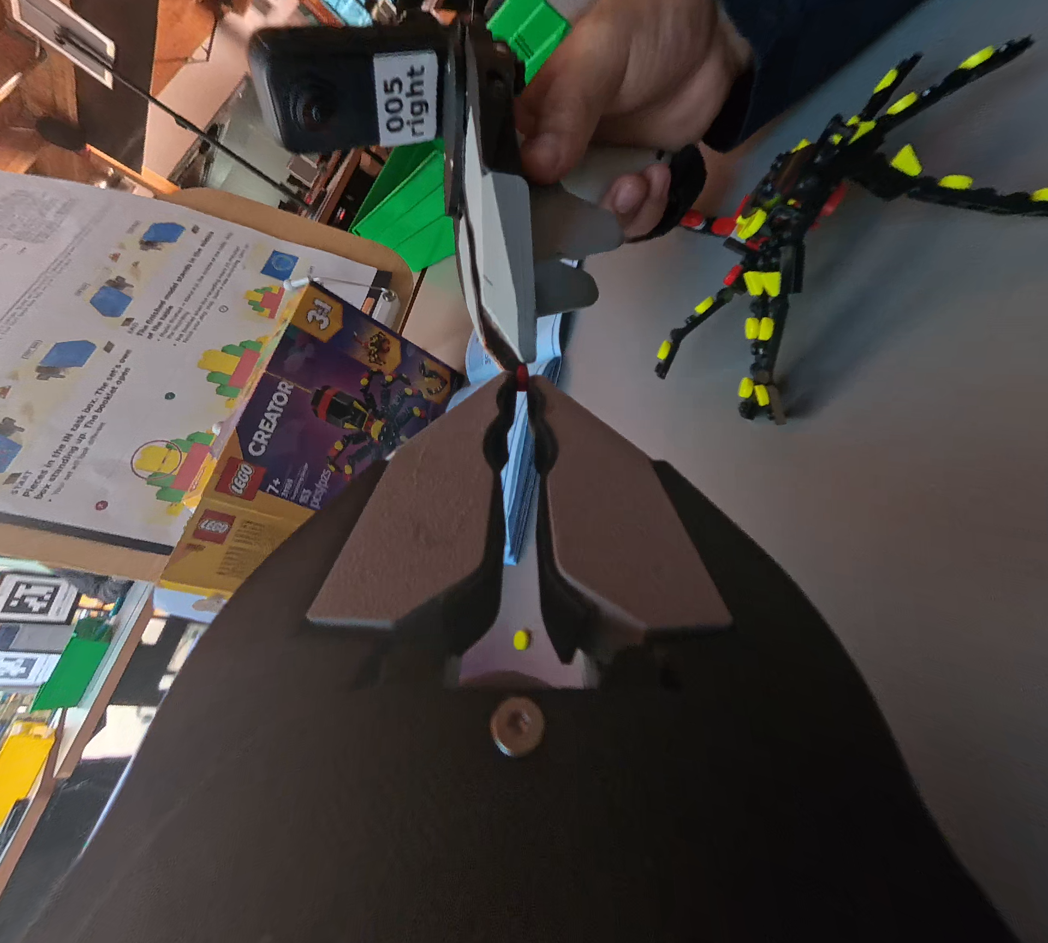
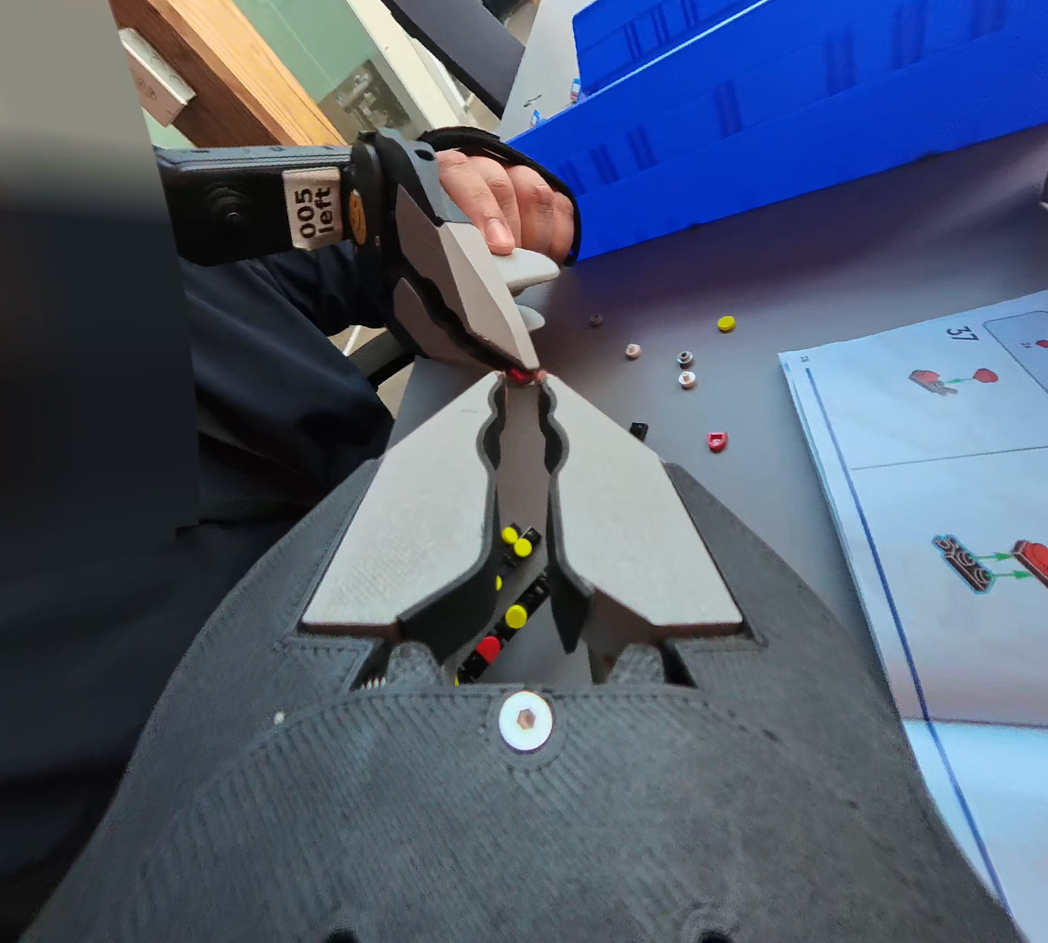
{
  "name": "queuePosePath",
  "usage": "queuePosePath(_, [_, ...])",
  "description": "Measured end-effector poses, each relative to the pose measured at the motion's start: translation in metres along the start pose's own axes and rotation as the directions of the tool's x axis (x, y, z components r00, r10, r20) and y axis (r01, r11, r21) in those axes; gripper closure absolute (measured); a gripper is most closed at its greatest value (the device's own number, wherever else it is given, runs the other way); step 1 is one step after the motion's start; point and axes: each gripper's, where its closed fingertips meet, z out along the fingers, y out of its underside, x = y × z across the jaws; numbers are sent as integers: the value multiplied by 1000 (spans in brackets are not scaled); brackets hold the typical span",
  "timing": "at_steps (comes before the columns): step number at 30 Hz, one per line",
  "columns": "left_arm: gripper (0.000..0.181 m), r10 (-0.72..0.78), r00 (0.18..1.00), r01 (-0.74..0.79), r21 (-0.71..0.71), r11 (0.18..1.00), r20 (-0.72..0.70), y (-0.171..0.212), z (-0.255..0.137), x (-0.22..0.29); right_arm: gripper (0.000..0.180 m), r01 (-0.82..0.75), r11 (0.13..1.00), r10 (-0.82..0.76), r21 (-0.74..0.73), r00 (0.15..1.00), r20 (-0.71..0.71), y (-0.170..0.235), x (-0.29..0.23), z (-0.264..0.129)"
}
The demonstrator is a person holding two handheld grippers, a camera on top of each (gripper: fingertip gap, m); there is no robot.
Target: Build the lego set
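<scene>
Both tools met tip to tip at frame centre, the left tool (image 1: pixel 517 387) and right tool (image 2: pixel 520 377) each clamped on one small red piece (image 2: pixel 517 374), largely hidden. Only the left view showed the spider model (image 1: pixel 794 235) at upper right on the surface (image 1: pixel 850 518); only the right view showed loose studs (image 2: pixel 686 360).

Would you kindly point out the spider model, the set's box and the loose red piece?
Spider model (image 1: pixel 777 229): left wrist view, on its body.
Box (image 1: pixel 317 405): left wrist view, purple front.
Loose red piece (image 2: pixel 717 441): right wrist view, its middle.
</scene>
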Motion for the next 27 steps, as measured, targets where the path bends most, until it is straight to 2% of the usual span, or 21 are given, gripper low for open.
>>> queuePosePath(5, [179,57,998,-57,170,984,4,-22,-9,1,175,-21,1000,17,18,985,170,-2,-23,0])
queuePosePath(14, [179,-16,998,35,319,947,-63,-38,-19,1,175,-12,999,-1,47,965,264,-8,-42,0])
queuePosePath(21, [179,-35,998,49,315,948,-51,-35,-19,-1,175,-19,997,2,68,968,249,-11,-40,0])
queuePosePath(27, [178,6,999,3,238,971,-38,-23,-14,0,175,71,997,-73,27,993,92,-7,-25,2])
